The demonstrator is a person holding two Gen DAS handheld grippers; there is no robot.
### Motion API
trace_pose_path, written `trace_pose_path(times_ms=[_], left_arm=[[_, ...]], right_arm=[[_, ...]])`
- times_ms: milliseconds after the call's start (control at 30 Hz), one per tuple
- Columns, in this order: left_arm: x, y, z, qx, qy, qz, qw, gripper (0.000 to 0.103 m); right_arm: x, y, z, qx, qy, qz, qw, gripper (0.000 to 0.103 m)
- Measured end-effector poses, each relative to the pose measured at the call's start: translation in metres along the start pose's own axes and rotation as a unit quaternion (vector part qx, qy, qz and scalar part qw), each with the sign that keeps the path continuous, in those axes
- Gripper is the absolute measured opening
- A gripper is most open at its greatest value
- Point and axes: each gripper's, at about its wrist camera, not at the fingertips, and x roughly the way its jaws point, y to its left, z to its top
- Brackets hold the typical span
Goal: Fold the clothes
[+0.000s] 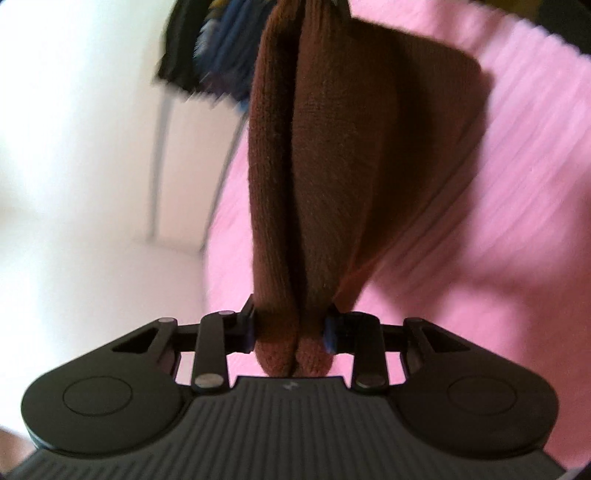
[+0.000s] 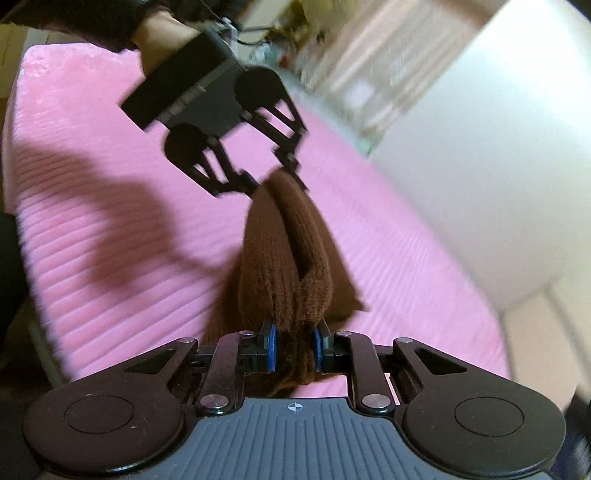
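Observation:
A brown knitted garment (image 1: 317,177) hangs stretched between both grippers above a pink ribbed cover (image 1: 480,229). My left gripper (image 1: 291,328) is shut on one bunched end of it, the folds running straight ahead. My right gripper (image 2: 294,347) is shut on the other end of the brown garment (image 2: 288,258). In the right wrist view the left gripper (image 2: 275,173) shows at the far end, held by a hand (image 2: 162,40) in a dark sleeve. The cloth sags toward the pink cover (image 2: 110,258) between them. Both views are motion-blurred.
A dark and blue patterned cloth (image 1: 210,55) lies at the far edge of the pink cover. A white wall or cabinet (image 2: 480,166) stands to the right of the bed. Cluttered room items (image 2: 295,22) sit beyond it. The garment's shadow (image 2: 103,206) falls on the cover.

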Motion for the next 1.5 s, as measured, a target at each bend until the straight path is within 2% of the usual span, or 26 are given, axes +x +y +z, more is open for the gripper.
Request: trace_pose_path(times_ms=[100, 200, 333, 400, 467, 500, 567, 667, 733, 767, 800, 833, 900, 1000, 1100, 1200, 1300, 1333, 1367, 1400, 1500], left_arm=[[-0.032, 0.017, -0.011, -0.014, 0.063, 0.026, 0.9976, 0.029], [-0.074, 0.003, -0.007, -0.037, 0.129, 0.019, 0.9907, 0.030], [-0.115, -0.062, 0.019, -0.098, 0.173, -0.045, 0.9790, 0.034], [-0.122, -0.101, 0.031, -0.139, 0.189, -0.094, 0.9675, 0.038], [-0.127, -0.129, 0.040, -0.150, 0.202, -0.099, 0.9626, 0.043], [-0.133, -0.137, 0.044, -0.160, 0.205, -0.091, 0.9613, 0.045], [-0.145, -0.134, 0.044, -0.205, 0.203, -0.080, 0.9541, 0.048], [-0.164, -0.112, 0.027, -0.310, 0.194, -0.089, 0.9264, 0.051], [-0.174, -0.097, 0.013, -0.375, 0.188, -0.095, 0.9028, 0.051], [-0.179, -0.090, 0.001, -0.407, 0.185, -0.093, 0.8896, 0.051], [-0.185, -0.084, -0.012, -0.438, 0.183, -0.090, 0.8754, 0.051], [-0.190, -0.077, -0.024, -0.469, 0.181, -0.087, 0.8600, 0.051], [-0.200, -0.063, -0.050, -0.529, 0.175, -0.080, 0.8263, 0.051], [-0.191, -0.039, -0.076, -0.588, 0.173, -0.065, 0.7871, 0.055], [-0.164, -0.022, -0.113, -0.642, 0.160, -0.066, 0.7473, 0.055], [-0.131, -0.016, -0.132, -0.661, 0.159, -0.077, 0.7298, 0.055], [-0.097, -0.010, -0.151, -0.678, 0.158, -0.088, 0.7124, 0.055], [-0.086, -0.009, -0.157, -0.684, 0.157, -0.092, 0.7065, 0.055], [-0.078, -0.012, -0.161, -0.691, 0.161, -0.098, 0.6983, 0.055], [-0.071, -0.015, -0.166, -0.697, 0.164, -0.104, 0.6899, 0.055], [-0.053, -0.027, -0.176, -0.701, 0.178, -0.120, 0.6800, 0.054]], right_arm=[[0.008, -0.009, 0.018, -0.028, -0.050, 0.006, 0.998, 0.017], [0.011, 0.008, 0.026, -0.063, -0.082, 0.034, 0.994, 0.017], [0.011, 0.052, -0.004, -0.052, -0.052, 0.085, 0.994, 0.017], [0.011, 0.075, -0.019, -0.044, -0.034, 0.110, 0.992, 0.017], [0.011, 0.097, -0.035, -0.036, -0.015, 0.136, 0.990, 0.017], [0.008, 0.101, -0.041, -0.026, -0.006, 0.138, 0.990, 0.017], [-0.007, 0.097, -0.049, 0.021, 0.005, 0.123, 0.992, 0.017], [-0.021, 0.077, -0.057, 0.111, 0.017, 0.106, 0.988, 0.018], [-0.027, 0.066, -0.056, 0.165, 0.015, 0.102, 0.981, 0.019], [-0.028, 0.061, -0.054, 0.190, 0.011, 0.102, 0.976, 0.027], [-0.028, 0.056, -0.051, 0.214, 0.006, 0.103, 0.971, 0.053], [-0.027, 0.051, -0.047, 0.234, -0.004, 0.107, 0.966, 0.071], [-0.020, 0.042, -0.037, 0.269, -0.022, 0.121, 0.955, 0.071], [0.002, 0.028, -0.021, 0.321, -0.025, 0.144, 0.936, 0.071], [0.035, 0.009, -0.008, 0.388, -0.018, 0.170, 0.906, 0.071], [0.074, -0.013, -0.001, 0.455, 0.008, 0.197, 0.869, 0.070], [0.106, -0.025, -0.002, 0.486, 0.043, 0.202, 0.849, 0.070], [0.111, -0.027, -0.004, 0.488, 0.050, 0.205, 0.847, 0.065], [0.113, -0.027, -0.005, 0.488, 0.054, 0.210, 0.846, 0.053], [0.116, -0.028, -0.006, 0.487, 0.058, 0.214, 0.845, 0.019], [0.123, -0.029, -0.009, 0.486, 0.071, 0.227, 0.841, 0.010]])
